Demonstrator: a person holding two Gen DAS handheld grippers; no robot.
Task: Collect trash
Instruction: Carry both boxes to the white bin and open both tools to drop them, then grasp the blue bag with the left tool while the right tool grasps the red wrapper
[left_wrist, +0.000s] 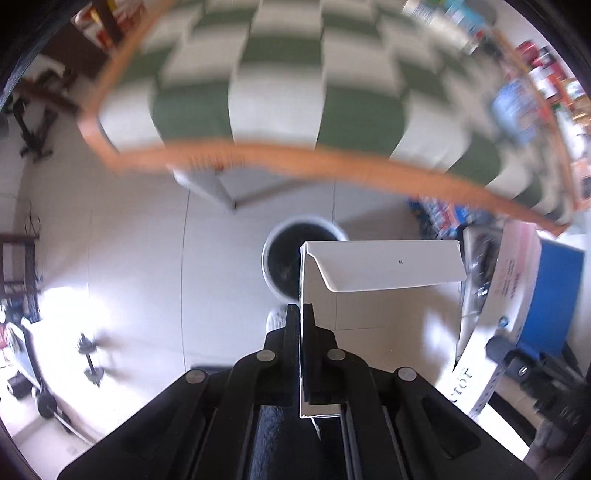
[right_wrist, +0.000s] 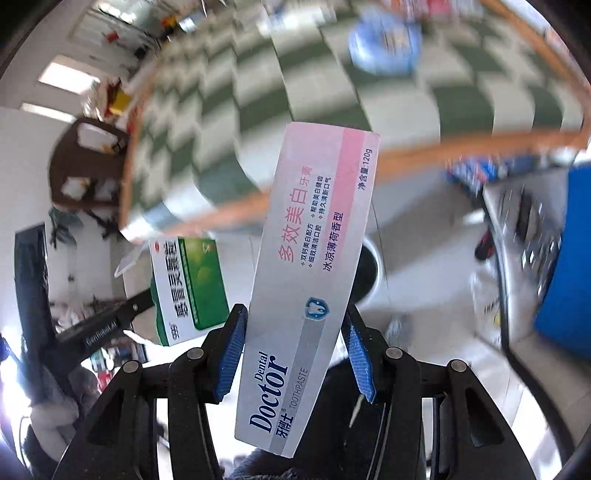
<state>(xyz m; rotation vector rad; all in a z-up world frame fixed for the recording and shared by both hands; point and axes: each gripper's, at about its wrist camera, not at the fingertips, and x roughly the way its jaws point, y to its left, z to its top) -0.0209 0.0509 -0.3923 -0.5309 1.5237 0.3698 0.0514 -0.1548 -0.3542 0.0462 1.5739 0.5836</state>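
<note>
Cardboard trash was held in both hands: our left gripper (left_wrist: 300, 314) clamped the green-and-white carton (left_wrist: 369, 295), our right gripper (right_wrist: 295, 332) gripped the toothpaste box (right_wrist: 310, 266), and we judged centring each over the bin (left_wrist: 291, 258) before release advisable.

Two cardboard boxes (right_wrist: 306, 280) (right_wrist: 188, 288), one bin (left_wrist: 284, 254), one checkered table (left_wrist: 277, 85).

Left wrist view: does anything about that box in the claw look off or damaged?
Yes. The left claw pinches only one thin wall of the white box, whose end flap hangs open and bent outward. It dangles edge-on over the floor near the dark bin, so the hold looks marginal.
</note>
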